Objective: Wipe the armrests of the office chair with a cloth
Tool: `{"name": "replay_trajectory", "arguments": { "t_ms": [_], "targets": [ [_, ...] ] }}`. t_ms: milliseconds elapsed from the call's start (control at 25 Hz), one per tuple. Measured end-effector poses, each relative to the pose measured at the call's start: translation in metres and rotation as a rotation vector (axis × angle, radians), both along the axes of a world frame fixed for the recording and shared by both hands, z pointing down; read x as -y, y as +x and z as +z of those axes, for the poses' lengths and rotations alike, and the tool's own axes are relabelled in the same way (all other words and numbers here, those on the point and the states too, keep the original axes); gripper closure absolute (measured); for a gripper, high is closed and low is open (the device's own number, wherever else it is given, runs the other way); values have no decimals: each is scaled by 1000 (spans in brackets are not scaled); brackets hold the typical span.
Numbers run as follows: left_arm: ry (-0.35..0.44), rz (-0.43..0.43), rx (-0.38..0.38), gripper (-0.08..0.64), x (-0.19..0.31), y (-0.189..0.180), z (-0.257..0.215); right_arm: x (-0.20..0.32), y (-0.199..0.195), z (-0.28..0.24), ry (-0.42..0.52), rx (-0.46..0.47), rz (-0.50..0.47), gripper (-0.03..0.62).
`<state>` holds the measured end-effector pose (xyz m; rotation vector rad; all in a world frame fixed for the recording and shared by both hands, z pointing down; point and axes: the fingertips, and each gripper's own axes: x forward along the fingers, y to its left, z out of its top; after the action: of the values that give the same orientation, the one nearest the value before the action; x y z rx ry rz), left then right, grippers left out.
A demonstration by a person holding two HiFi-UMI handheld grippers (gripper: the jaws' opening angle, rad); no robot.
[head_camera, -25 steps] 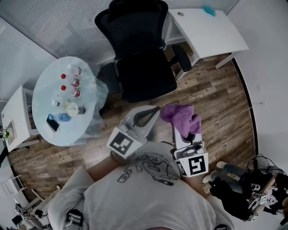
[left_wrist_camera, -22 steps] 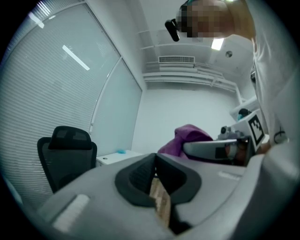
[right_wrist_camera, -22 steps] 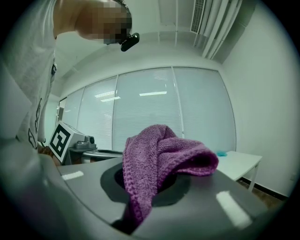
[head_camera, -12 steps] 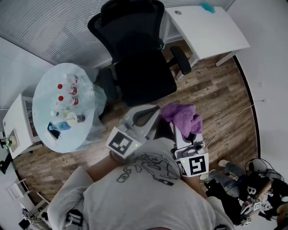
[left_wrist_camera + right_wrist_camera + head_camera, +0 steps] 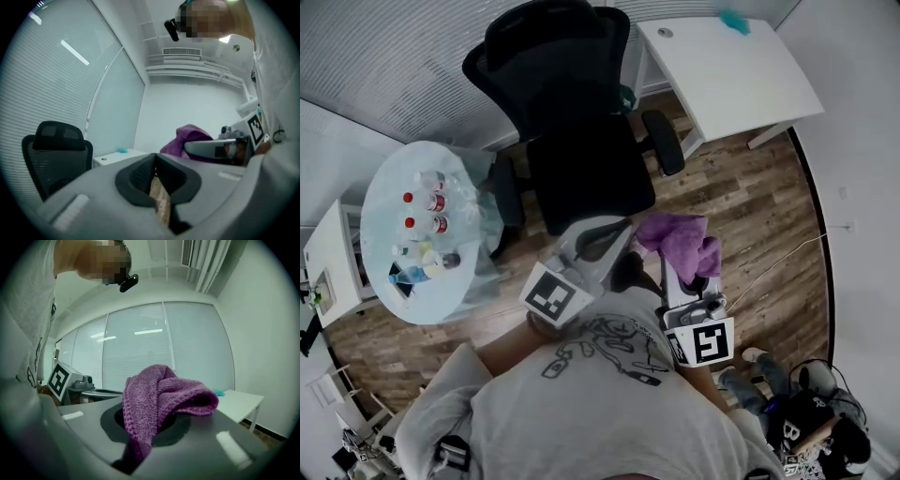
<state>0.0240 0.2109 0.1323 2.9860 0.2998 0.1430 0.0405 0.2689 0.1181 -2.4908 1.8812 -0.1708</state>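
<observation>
A black office chair (image 5: 581, 141) stands ahead of me on the wood floor, also seen at the left of the left gripper view (image 5: 54, 150). Its two armrests (image 5: 662, 141) (image 5: 506, 192) flank the seat. My right gripper (image 5: 678, 258) is shut on a purple knitted cloth (image 5: 680, 242), which bunches over the jaws (image 5: 159, 394). My left gripper (image 5: 619, 228) is held beside it, shut with nothing in it (image 5: 156, 161). Both grippers hover close to my chest, short of the chair and apart from it.
A white desk (image 5: 731, 66) with a small teal item (image 5: 734, 21) stands right of the chair. A round glass table (image 5: 422, 272) with several bottles is at the left, next to a small white stand (image 5: 328, 253). Dark bags (image 5: 806, 422) lie at the lower right.
The chair and the tables have slid leftward in the head view and the chair looks nearer. Both grippers keep their pose, the cloth still held in the right one.
</observation>
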Motion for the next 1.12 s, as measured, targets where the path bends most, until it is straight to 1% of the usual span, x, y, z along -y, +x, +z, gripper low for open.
{"name": "replay_trajectory", "arguments": {
  "t_ms": [240,440,560,720,960,1120],
  "targets": [
    [5,-43,9,560,0,77,-1,-4,79,1,-4,9,-33,558],
    [4,-100,22,560,-1,124,12,-4,130,11,-22,10,-81,558],
    [-30,-146,35,560,4,138,24,0,146,19,-42,6,-108,558],
    [-40,-175,38,560,13,148,27,11,158,24,-58,3,-145,558],
    [-41,-175,48,560,36,161,33,37,174,29,-69,-6,-150,558],
    [-39,-159,73,560,47,167,40,49,182,35,-89,-8,-144,558]
  ]
}}
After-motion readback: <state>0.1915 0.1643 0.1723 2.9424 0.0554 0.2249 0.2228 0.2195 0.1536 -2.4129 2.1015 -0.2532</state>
